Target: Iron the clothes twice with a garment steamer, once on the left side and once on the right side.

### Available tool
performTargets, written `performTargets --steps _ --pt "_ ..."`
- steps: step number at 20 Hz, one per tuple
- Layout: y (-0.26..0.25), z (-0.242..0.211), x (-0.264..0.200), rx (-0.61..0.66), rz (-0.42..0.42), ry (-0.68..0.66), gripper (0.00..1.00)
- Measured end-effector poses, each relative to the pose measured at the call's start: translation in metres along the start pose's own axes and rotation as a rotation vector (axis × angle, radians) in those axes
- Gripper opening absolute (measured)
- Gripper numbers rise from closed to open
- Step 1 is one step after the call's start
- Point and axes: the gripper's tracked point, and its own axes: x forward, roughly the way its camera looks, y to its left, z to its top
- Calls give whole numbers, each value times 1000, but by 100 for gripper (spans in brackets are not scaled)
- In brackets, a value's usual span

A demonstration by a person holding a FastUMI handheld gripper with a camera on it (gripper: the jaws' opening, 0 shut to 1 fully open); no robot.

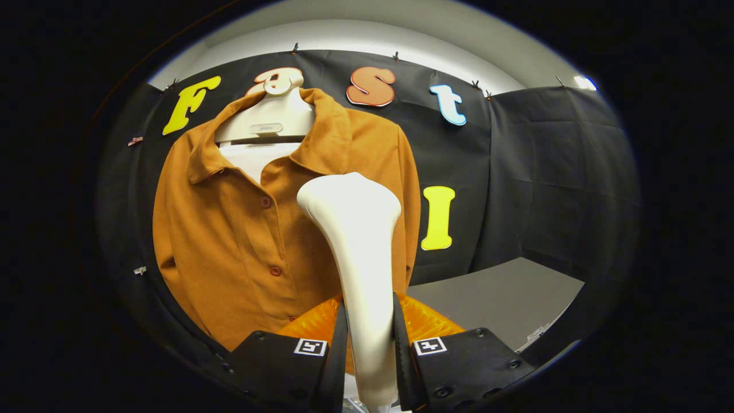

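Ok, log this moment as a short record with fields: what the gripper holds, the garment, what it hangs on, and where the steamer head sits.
gripper: shut on the white plastic garment steamer, both fingers pressing its handle
garment: orange-brown buttoned collared shirt, front facing the camera
support: white mannequin-style hanger form, with a white inner layer showing at the open collar
steamer head: raised ahead of the fingers, in front of the shirt's chest area; contact cannot be told
surface: grey table beside the shirt
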Motion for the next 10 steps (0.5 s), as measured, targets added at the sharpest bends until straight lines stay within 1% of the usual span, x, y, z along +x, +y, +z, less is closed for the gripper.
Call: performTargets --steps 5,10 --pt "8 -24 19 -32 -9 84 40" --pt "7 -70 36 -44 -4 212 40"
